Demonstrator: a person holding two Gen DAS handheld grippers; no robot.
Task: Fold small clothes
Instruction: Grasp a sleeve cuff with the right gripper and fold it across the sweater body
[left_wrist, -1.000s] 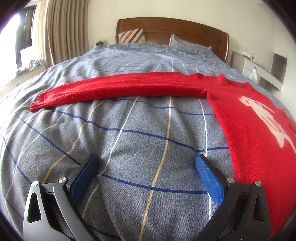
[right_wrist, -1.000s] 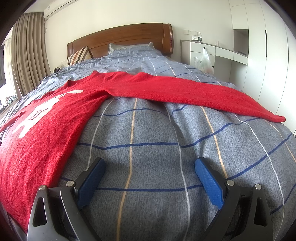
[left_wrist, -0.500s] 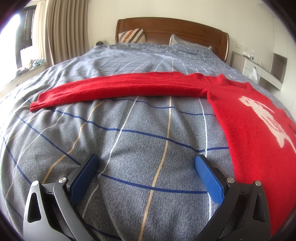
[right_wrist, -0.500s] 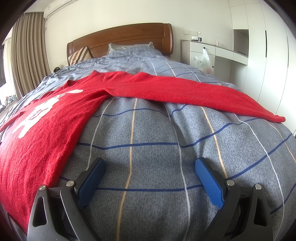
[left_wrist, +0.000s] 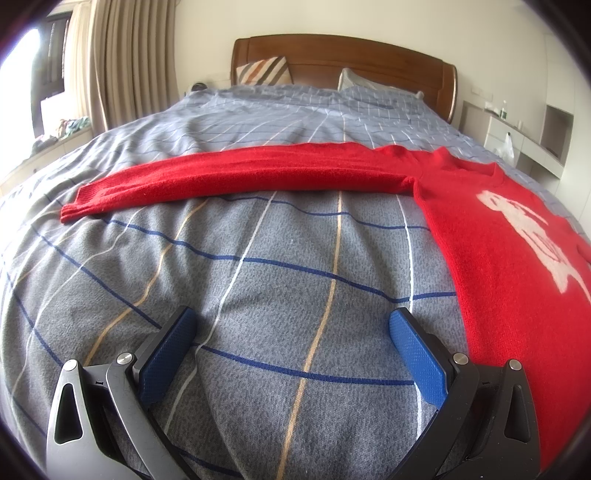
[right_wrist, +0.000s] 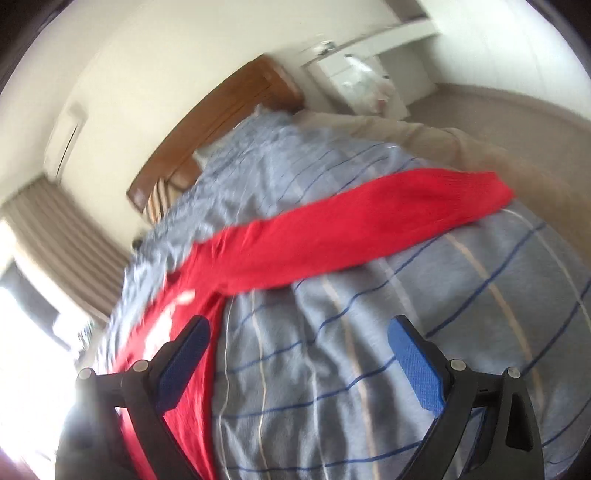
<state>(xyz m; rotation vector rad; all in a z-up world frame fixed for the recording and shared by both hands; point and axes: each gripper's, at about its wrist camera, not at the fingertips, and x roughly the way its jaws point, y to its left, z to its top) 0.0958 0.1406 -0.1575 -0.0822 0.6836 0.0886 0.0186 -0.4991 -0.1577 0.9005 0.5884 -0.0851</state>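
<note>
Looking along the left gripper (left_wrist: 291, 328) in the left wrist view, the two blue-padded fingers (left_wrist: 168, 354) stand spread wide at the bottom of the frame, with nothing between them but the grey quilted bedspread with blue, white and tan check lines (left_wrist: 258, 266). The red knitted sweater with a white motif on its chest (left_wrist: 509, 251) lies flat on that bedspread: its body fills the right side of the frame, and one long sleeve (left_wrist: 236, 177) stretches straight across the middle toward the left, its cuff ending at centre left. The right-hand finger sits just beside the sweater's side edge without touching it, as far as can be told. A curved brown wooden headboard (left_wrist: 343, 51) stands at the top centre, with a striped cushion (left_wrist: 264, 71) leaning on it at its left end. Beige pleated curtains (left_wrist: 122, 62) hang in the upper left.

In the right wrist view the picture is tilted and blurred. The right gripper (right_wrist: 295, 336) is likewise spread wide and holds nothing. The red sweater (right_wrist: 332, 240) runs diagonally across the frame, its other sleeve reaching toward the right edge and its body dropping to the lower left behind the left-hand finger. The checked bedspread (right_wrist: 388, 350) fills the lower centre and right. The headboard (right_wrist: 221, 122) slants through the upper left, and a white cabinet (right_wrist: 354, 74) shows at the upper right.
</note>
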